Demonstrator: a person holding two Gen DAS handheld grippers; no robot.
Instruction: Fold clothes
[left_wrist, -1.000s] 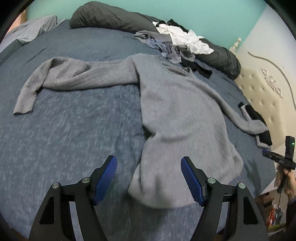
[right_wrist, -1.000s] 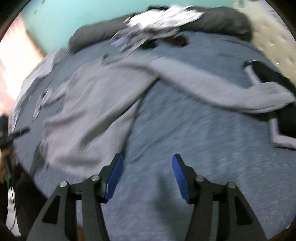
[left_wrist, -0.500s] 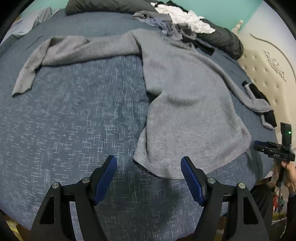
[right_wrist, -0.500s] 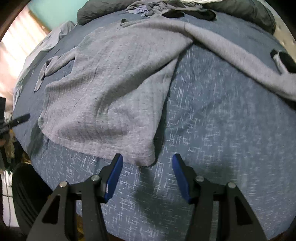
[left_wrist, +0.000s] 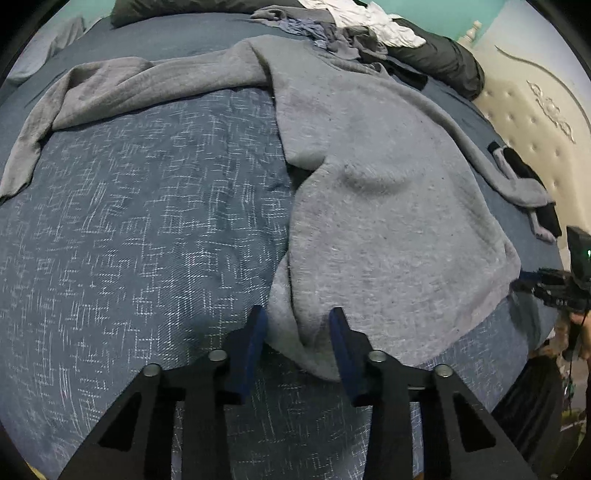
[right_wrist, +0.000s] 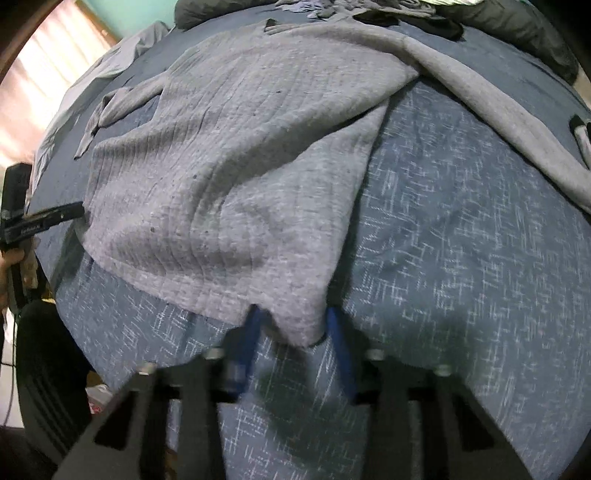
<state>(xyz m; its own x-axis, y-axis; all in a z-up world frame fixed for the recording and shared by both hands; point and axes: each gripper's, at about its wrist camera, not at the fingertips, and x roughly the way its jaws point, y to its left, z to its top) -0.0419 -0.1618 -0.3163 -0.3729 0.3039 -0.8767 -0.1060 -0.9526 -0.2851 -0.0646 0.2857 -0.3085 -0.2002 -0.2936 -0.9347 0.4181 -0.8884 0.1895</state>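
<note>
**Inspector:** One grey sweater (left_wrist: 388, 206) lies spread on the blue bedspread (left_wrist: 129, 240), body flat, hem nearest both tools. Two sleeves counted: one (left_wrist: 122, 85) trails away ahead and to the left of the left gripper (left_wrist: 297, 334), the other (right_wrist: 498, 107) runs off ahead and to the right of the right gripper (right_wrist: 291, 332).

**Clerk:** And the tools themselves?

**Inspector:** Two grippers, four blue pads. Both sets of jaws are narrowing. The left has one hem corner bunched between its pads, which now touch the cloth on either side. The right has the opposite hem corner between its pads; that view is blurred, so I cannot tell whether they press yet.

**Clerk:** Handling?

**Inspector:** My judgement: a soft, limp knit, light, not fragile, not slippery. It will sag and stretch if lifted from one point, so the two hem corners are the sound places to grip, raised together and level.

**Clerk:** Anything else on the bed?

**Inspector:** One heap of unsorted clothes (left_wrist: 354, 26) far ahead of the left gripper, against the dark pillows (left_wrist: 439, 59). One dark item (left_wrist: 524, 173) lies ahead to its right, by the headboard (left_wrist: 535, 129).
</note>
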